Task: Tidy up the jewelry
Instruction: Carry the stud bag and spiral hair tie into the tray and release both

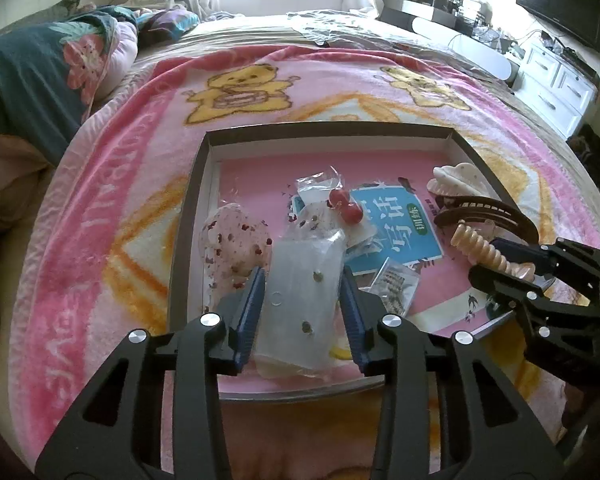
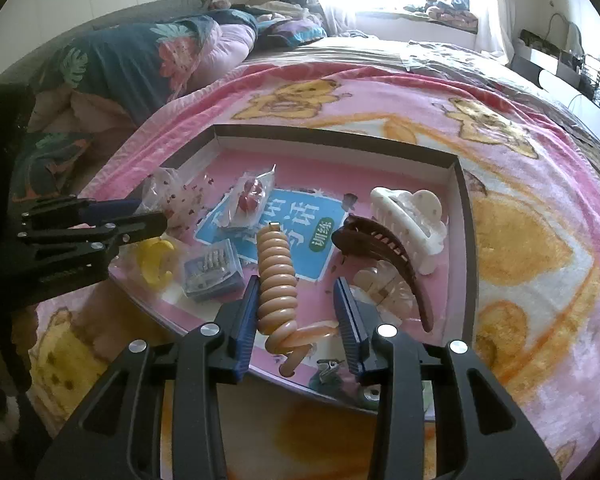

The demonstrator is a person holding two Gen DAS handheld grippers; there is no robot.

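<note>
A shallow cardboard tray [image 1: 198, 184] [image 2: 462, 184] lies on the pink bear blanket and holds the jewelry. My left gripper [image 1: 302, 280] is open around a clear plastic pouch with small studs [image 1: 300, 300]. My right gripper [image 2: 296, 284] [image 1: 512, 268] is open around a beige spiral hair clip [image 2: 277, 276] [image 1: 488, 256] lying in the tray. A brown claw clip [image 2: 384, 246] [image 1: 484, 214] and a white claw clip [image 2: 412, 220] [image 1: 460, 182] lie to the right. A red bow in a clear bag [image 1: 344, 202] [image 2: 252, 196] lies mid-tray.
A speckled clear bag [image 1: 236, 240], a boxed set of earrings [image 2: 210, 272] [image 1: 394, 284], a yellow piece [image 2: 154, 260] and a blue printed booklet [image 1: 396, 228] are in the tray. Folded quilts [image 1: 40, 72] lie at the left, a white cabinet [image 1: 556, 88] at the right.
</note>
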